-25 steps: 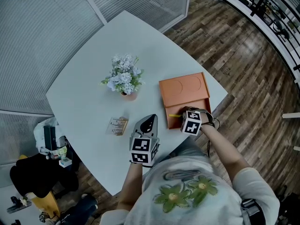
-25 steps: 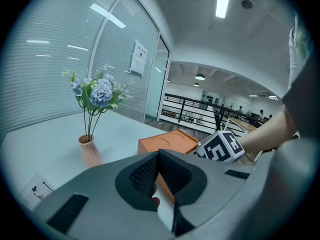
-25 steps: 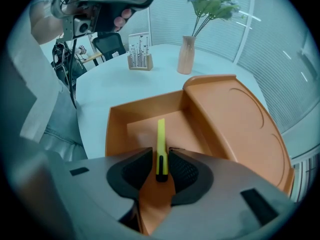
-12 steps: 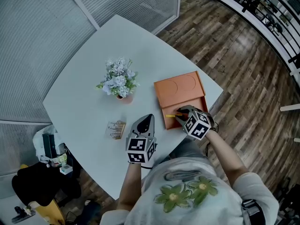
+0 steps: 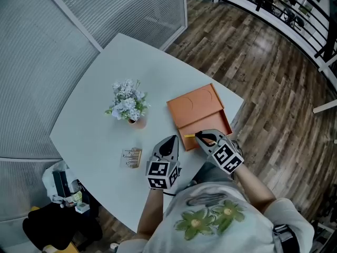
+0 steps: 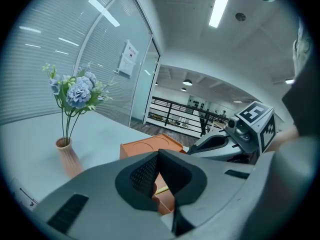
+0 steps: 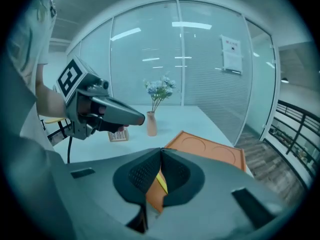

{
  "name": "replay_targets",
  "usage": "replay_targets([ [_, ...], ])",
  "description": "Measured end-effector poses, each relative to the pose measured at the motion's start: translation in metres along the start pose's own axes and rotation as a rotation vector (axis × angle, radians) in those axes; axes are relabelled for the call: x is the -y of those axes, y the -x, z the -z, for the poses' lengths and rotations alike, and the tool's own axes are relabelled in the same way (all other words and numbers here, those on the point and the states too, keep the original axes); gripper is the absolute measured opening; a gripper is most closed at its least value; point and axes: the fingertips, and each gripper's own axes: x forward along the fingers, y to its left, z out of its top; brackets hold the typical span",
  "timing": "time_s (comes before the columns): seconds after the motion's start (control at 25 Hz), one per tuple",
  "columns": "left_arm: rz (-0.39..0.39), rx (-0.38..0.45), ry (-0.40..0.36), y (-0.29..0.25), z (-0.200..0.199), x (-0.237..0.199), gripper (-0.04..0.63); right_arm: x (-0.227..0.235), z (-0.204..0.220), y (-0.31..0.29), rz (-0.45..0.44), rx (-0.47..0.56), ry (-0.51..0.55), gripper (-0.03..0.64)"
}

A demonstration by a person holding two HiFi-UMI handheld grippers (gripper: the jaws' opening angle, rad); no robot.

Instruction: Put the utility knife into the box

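My right gripper [image 5: 203, 137] has just closed, jaws together on nothing, beside the yellow utility knife [image 5: 189, 136] lying in the open orange box [image 5: 195, 107] at centre frame. My left gripper [image 5: 170, 142] is pressed together too. Around them I see a white table [image 5: 89, 109], a wood floor [image 5: 268, 67] to the right and blinds [image 5: 37, 41] at upper left.

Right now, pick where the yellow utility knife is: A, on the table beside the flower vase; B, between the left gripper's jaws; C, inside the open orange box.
C: the head view shows the utility knife lying in the tray of the orange box.
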Motion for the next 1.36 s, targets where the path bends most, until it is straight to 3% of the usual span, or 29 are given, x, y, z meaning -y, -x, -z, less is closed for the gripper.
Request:
replay_targets([
  [0.4, 0.044, 0.060, -0.021, 0.011, -0.009, 0.019, 0.002, -0.016, -0.021, 0.034, 0.078, 0.162, -0.131, 0.003],
  [1.0, 0.079, 0.087, -0.047, 0.017, -0.015, 0.038, 0.002, -0.022, -0.014, 0.055, 0.144, 0.174, -0.140, 0.003],
  [1.36, 0.079, 0.086, -0.053, 0.021, -0.013, 0.040, 0.002, -0.025, -0.018, 0.059, 0.140, 0.184, -0.136, 0.003],
])
